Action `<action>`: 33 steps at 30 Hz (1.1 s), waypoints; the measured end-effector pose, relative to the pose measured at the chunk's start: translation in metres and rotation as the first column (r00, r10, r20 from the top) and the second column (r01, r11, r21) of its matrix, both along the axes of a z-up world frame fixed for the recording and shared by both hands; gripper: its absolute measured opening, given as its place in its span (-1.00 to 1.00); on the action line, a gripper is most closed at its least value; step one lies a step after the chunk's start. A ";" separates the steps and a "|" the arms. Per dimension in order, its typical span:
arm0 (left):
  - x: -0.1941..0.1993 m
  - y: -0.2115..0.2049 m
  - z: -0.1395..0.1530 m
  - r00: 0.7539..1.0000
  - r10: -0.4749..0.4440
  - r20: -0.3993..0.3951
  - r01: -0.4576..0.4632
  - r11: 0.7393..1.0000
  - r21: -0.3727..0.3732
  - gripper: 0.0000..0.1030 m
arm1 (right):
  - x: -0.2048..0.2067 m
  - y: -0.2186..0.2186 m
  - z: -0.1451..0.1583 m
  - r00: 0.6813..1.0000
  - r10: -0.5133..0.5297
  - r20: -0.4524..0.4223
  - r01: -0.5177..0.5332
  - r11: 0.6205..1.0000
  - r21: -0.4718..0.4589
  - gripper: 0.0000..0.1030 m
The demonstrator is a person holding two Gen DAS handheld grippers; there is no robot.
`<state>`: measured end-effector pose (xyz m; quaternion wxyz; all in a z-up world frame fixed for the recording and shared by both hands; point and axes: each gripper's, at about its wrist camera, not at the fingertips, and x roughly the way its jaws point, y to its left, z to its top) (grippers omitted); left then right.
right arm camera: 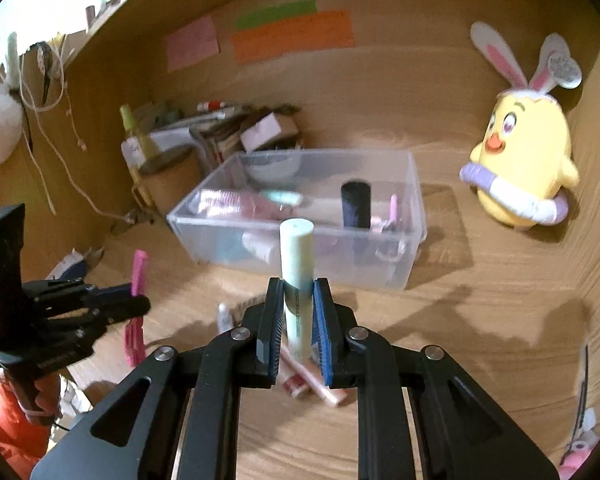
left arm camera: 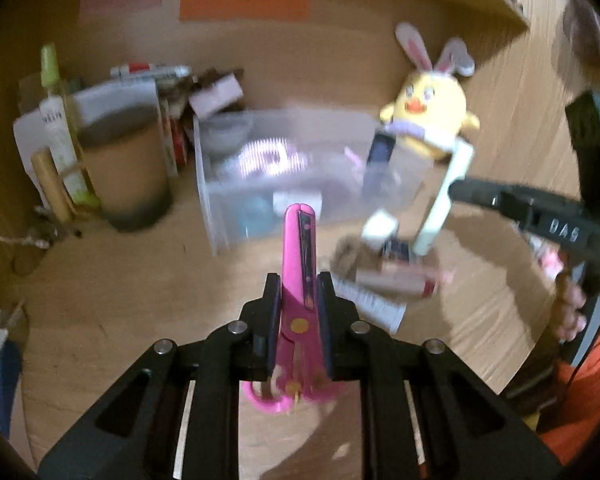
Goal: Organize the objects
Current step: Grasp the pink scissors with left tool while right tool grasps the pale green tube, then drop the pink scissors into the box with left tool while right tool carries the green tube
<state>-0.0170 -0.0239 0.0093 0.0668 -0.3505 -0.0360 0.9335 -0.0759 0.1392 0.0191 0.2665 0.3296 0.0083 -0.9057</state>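
Fingers clamp pink scissors; right fingers clamp pale tube.

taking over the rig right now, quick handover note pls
Left claw: shut on the pink scissors, lifted off the desk.
Right claw: shut on the pale green tube, also lifted.
Clear bin sits ahead on the desk, already holding a black cylinder and other small items.
Left to do: probably drop both held items in the bin, then the lip gloss tubes lying on the desk below the right claw.
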 end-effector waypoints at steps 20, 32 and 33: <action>-0.043 -0.032 0.084 0.979 0.076 -0.189 -0.069 0.997 0.043 -0.91 | -0.026 0.006 0.047 0.991 -0.050 -0.126 0.045 0.998 -0.036 -0.81; -0.102 -0.053 0.105 0.961 0.179 -0.212 -0.187 0.982 -0.017 -0.91 | -0.041 0.009 -0.024 0.998 -0.053 0.043 0.047 0.989 0.140 -0.45; -0.107 -0.050 0.103 0.960 0.184 -0.210 -0.195 0.980 -0.034 -0.91 | -0.043 0.010 -0.030 0.997 -0.057 0.055 0.048 0.987 0.153 -0.45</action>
